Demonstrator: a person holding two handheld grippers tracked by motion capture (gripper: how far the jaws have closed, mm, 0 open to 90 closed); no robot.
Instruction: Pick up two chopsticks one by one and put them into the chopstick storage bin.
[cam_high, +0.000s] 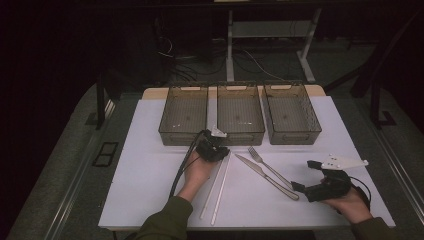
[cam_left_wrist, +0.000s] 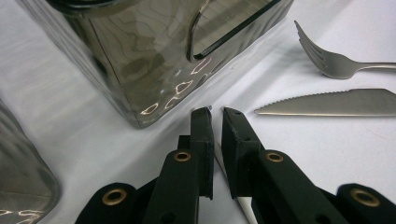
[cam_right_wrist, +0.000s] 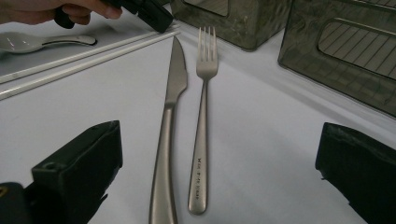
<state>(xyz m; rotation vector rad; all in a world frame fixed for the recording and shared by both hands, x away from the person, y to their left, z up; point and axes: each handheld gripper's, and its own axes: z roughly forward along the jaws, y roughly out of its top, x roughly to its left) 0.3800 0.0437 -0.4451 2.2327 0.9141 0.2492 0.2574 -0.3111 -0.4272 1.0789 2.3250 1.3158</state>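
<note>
A: left gripper (cam_left_wrist: 215, 116) has its jaws pinched in on the far tip of a white chopstick (cam_left_wrist: 219, 161). The white rod runs between the pads; only a sliver of gap shows. The pair lies at about 6 o'clock from the middle bin, running back toward the person

B: both sticks?

A: can't tell. From the high view two chopsticks (cam_high: 216, 187) lie side by side and the gripper sits over their far ends. Looks like one caught

B: advice for the lift?

A: grip is right at the tip, so I'd expect the long end to droop and swing. Raise slowly, keep it level, watch that the second stick doesn't drag along

B: right side?

A: right gripper (cam_right_wrist: 219, 168) jaws spread wide, nothing between the pads, resting at 4 o'clock on the white table (cam_high: 150, 190). Knife (cam_right_wrist: 169, 126) and fork (cam_right_wrist: 203, 121) lie in front of it, side by side, not touching

B: bins?

A: three clear bins in a row at 12 o'clock: left bin (cam_high: 184, 114), middle bin (cam_high: 240, 114), right bin (cam_high: 291, 112). All look empty. A white spoon (cam_right_wrist: 28, 42) lies by the left hand
</note>
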